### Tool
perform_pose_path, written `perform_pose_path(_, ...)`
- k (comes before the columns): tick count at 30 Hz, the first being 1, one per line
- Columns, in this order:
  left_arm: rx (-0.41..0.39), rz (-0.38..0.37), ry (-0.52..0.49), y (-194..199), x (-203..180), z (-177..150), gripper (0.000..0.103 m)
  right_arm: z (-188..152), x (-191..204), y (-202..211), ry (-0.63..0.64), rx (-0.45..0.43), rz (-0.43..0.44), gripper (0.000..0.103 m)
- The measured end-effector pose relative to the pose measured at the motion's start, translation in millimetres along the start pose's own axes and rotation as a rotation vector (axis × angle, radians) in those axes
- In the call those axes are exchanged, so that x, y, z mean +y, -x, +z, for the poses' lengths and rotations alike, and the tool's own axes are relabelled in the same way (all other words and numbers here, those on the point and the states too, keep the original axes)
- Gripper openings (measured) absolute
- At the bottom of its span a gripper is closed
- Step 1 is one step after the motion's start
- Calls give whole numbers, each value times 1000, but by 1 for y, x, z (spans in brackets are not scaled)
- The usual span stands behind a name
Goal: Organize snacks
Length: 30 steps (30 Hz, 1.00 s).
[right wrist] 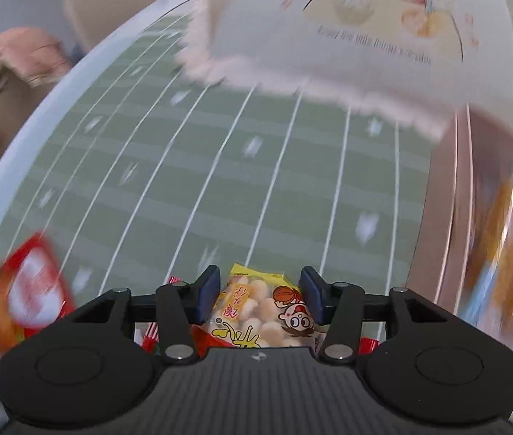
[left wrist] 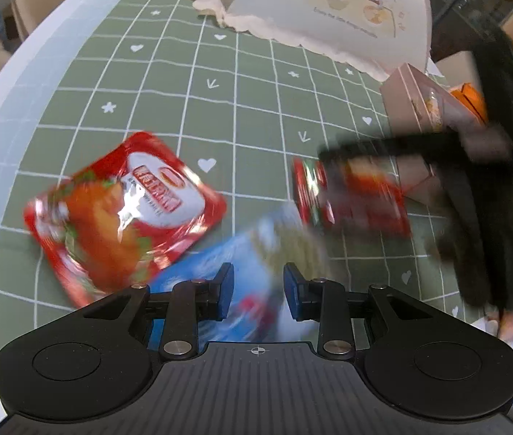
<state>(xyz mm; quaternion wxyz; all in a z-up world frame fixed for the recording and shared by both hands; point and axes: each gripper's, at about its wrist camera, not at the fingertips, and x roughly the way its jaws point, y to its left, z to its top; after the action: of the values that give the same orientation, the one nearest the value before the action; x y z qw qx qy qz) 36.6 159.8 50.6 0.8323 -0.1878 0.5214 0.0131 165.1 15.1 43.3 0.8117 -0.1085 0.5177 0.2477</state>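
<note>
Snacks lie scattered on the green grid tablecloth (left wrist: 220, 116), which serves as the reference for all positions below.

Left wrist view: the left gripper (left wrist: 258, 291) hangs above the near part of the cloth, its blue pads set at a moderate gap with nothing between them. A blue packet (left wrist: 252, 253) lies on the cloth directly below and ahead of the gap, blurred. A red packet (left wrist: 122, 214) lies flat on the cloth, left of the blue one and just beside it. Toward the cloth's right side, the right gripper (left wrist: 365, 166) appears as a dark blurred shape over a second red packet (left wrist: 350, 199); whether it holds that packet cannot be told from this view. A pink box (left wrist: 419, 101) stands at the cloth's right edge, and a cartoon-printed food cover (left wrist: 329, 11) sits at its far edge.

Right wrist view: the right gripper (right wrist: 259, 295) carries a yellow puff-snack packet (right wrist: 263, 311) between its pads, which sit against its sides. Red wrapping shows beneath it. The pink box (right wrist: 448, 217) rises at the cloth's right.

Judgement: the step in hand is a carry toward the box. The next move calls for releasing the packet over the box, while the left gripper descends squarely on the blue packet.
</note>
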Motion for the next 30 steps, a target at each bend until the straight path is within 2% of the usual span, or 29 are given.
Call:
perform_pose_path(2, 6, -3, 14, -1, 2, -2, 33, -22, 4, 11, 11, 4, 18, 49)
perform_pose_path(5, 0, -8, 9, 2, 1, -5, 33, -54, 4, 30, 46, -10, 0, 49)
perform_pose_path(9, 14, 5, -9, 11, 7, -11, 33, -81, -8, 47, 87, -39, -82, 51)
perform_pose_path(12, 69, 7, -11, 17, 13, -22, 33, -93, -24, 56, 88, -68, -163, 55)
perform_pose_path(16, 172, -78, -3, 21, 10, -37, 33, -112, -56, 75, -62, -82, -84, 70)
perform_pose_path(18, 211, -149, -37, 14, -2, -41, 33, -126, -65, 81, -124, -83, -68, 70)
perform_pose_path(21, 235, -187, -101, -3, -20, -43, 33, -147, -69, 82, -160, -71, -87, 70)
perform_pose_path(25, 190, -119, -205, -14, -28, -35, 30, -172, -69, 88, -205, -63, -121, 71)
perform_pose_path(29, 64, -2, -313, -16, -33, -9, 30, -187, -66, 100, -231, -80, -165, 71)
perform_pose_path(30, 36, 4, -332, -16, -37, -2, 30, -192, -66, 105, -245, -86, -175, 71)
